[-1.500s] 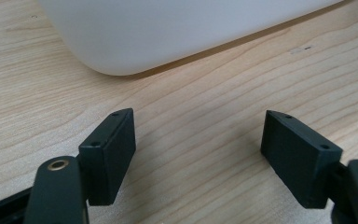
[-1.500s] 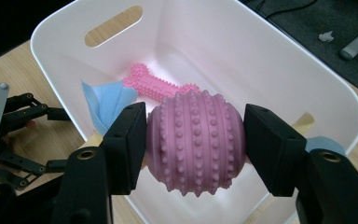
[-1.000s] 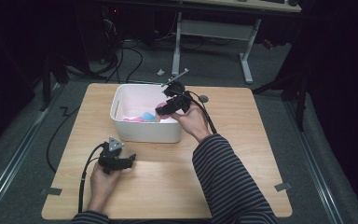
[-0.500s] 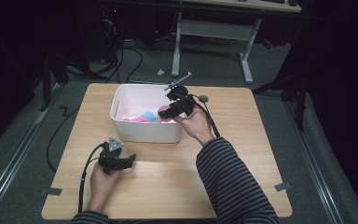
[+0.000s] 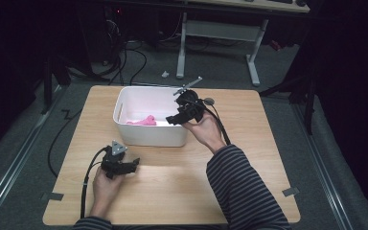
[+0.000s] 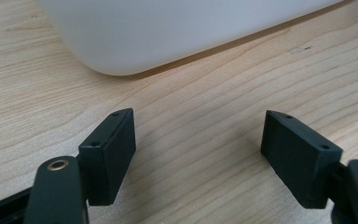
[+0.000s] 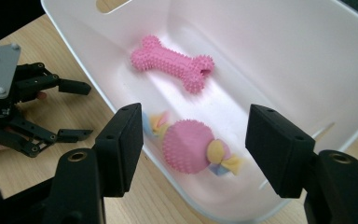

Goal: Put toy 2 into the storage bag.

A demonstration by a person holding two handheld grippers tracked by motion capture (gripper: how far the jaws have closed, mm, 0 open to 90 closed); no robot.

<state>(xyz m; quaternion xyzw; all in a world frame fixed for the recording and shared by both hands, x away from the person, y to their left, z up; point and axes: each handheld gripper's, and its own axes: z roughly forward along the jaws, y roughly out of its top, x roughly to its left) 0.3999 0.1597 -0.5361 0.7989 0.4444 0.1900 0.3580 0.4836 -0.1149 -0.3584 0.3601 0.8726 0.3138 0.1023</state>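
1. At the left, the person's left hand (image 5: 106,184) rests on the pale wooden counter (image 5: 249,158) and holds the left tongs (image 5: 130,166) low, just in front of the white plastic tub (image 5: 148,136). Its jaws stand wide apart with nothing between them. In the left gripper view they frame bare wood and the tub's rounded lower corner (image 6: 121,51). My guess is that this hand is parked, out of the other one's way.

2. The tub sits toward the far side of the counter, left of centre. Inside lie a pink spiked rubber bone (image 7: 173,63) and, nearer the right tongs' camera, a pink spiked ball with yellow and blue fabric tufts at its ends (image 7: 191,145). The two toys lie apart.

3. The right tongs (image 5: 172,120) hang over the tub's right end, tilted down into it, held by the right hand (image 5: 206,132) on a striped sleeve (image 5: 242,189). Its jaws are spread wide and grip nothing. In the right gripper view they bracket the ball, which suggests that toy is the one being lined up.

4. From above, the ball hides behind the right tongs and the tub wall. Only a bit of pink shows there. Whether the right tongs' tips are below the rim I cannot tell.
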